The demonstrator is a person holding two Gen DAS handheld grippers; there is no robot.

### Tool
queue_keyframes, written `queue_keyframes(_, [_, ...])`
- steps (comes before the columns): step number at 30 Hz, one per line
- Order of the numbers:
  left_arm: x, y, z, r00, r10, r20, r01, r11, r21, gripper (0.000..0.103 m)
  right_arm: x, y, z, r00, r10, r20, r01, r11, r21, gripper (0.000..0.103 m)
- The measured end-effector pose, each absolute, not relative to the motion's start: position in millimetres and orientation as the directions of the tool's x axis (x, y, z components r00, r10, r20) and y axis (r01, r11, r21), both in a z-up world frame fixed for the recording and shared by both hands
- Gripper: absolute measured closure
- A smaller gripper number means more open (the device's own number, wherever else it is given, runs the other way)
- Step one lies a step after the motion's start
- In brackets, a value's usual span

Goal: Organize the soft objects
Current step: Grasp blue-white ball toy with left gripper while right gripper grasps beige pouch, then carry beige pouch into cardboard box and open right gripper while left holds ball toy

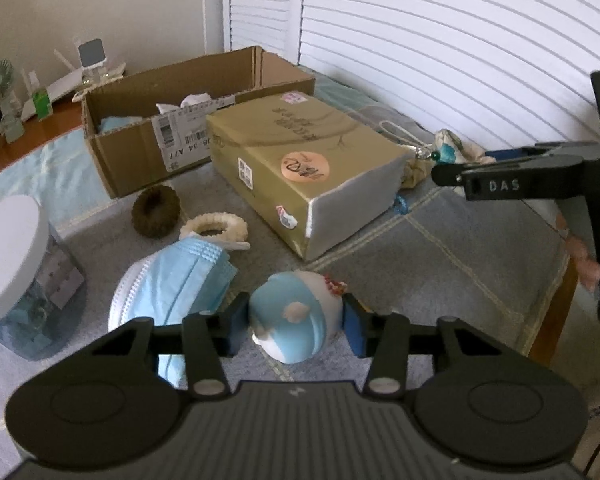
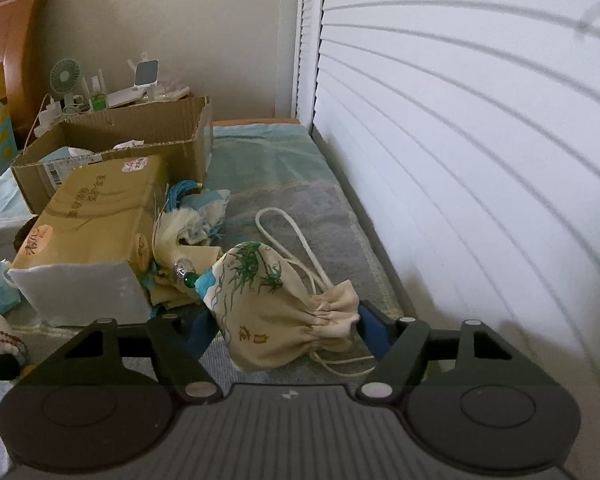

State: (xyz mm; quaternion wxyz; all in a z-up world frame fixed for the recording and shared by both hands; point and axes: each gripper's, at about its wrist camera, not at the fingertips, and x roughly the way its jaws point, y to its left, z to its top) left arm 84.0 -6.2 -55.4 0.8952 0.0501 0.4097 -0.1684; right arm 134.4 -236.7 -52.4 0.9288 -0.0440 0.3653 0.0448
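On the far left of the left wrist view a clear container with a white lid (image 1: 10, 258) stands on the grey-blue blanket (image 1: 440, 248). Right of it lie folded blue face masks (image 1: 176, 276), with a cream scrunchie (image 1: 216, 226) touching their far edge and a dark brown scrunchie (image 1: 156, 212) just beyond. Behind these sits an open cardboard box (image 1: 140, 148), and beside it a closed tan box (image 1: 300, 168). At the lower middle the left gripper (image 1: 296, 326) has its blue pads (image 1: 238, 330) pressed on both sides of a small blue-and-white plush toy (image 1: 292, 320), fingers narrow and clamped on it. At the right edge part of the other tool shows.

In the right wrist view the tan box (image 2: 96, 224) lies at left, a tangle of tassels and cloth (image 2: 192, 220) beside its end. Right of that the cream drawstring pouch (image 2: 268, 308), printed with green plants, lies on the blanket between the fingers of the right gripper (image 2: 284, 330); the fingers stand fairly wide, the right pad (image 2: 374, 330) touching the gathered neck, the left pad half hidden, so I cannot tell whether they grip it. White louvred doors (image 2: 480, 140) fill the right side
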Motion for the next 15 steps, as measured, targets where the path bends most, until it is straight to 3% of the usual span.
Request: queue_keyframes(15, [62,11,-27,0.637,-0.255,-0.728,0.363,0.932,-0.009,0.056,116,-238,13,0.761,0.044,-0.647,-0.122,0.99,-0.077,0.029])
